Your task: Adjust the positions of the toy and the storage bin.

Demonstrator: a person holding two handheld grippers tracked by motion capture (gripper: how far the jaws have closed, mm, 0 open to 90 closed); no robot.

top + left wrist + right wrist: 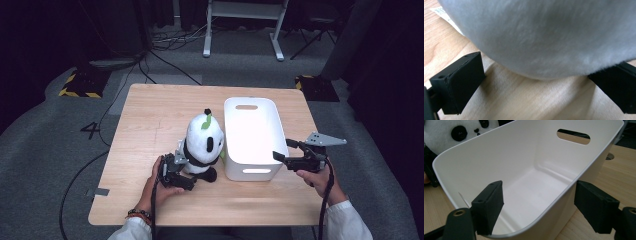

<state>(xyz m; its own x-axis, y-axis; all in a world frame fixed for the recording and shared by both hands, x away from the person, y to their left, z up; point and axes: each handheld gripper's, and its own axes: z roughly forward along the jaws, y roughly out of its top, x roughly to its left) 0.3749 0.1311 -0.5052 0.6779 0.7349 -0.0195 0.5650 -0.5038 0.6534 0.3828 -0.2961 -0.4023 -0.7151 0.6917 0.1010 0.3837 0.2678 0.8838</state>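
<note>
A black-and-white panda plush (204, 142) with a green leaf on its head sits upright on the wooden table (150, 110), just left of a white plastic bin (227, 130). My left gripper (189, 171) is at the panda's base, open. In the left gripper view the white plush body (549, 37) bulges between the spread jaws of my left gripper (544, 75), and the left jaw stands apart from the fur. My right gripper (283, 149) is open at the bin's near right corner. In the right gripper view my right gripper (540, 190) straddles the bin wall (524, 157), one jaw inside and one outside.
The bin holds nothing and has a handle slot (573, 137) in its far end. The panda's face (456, 132) peeks over the bin's rim. A white label (441, 11) lies on the wood by the plush. Grey carpet, cables and stands surround the table.
</note>
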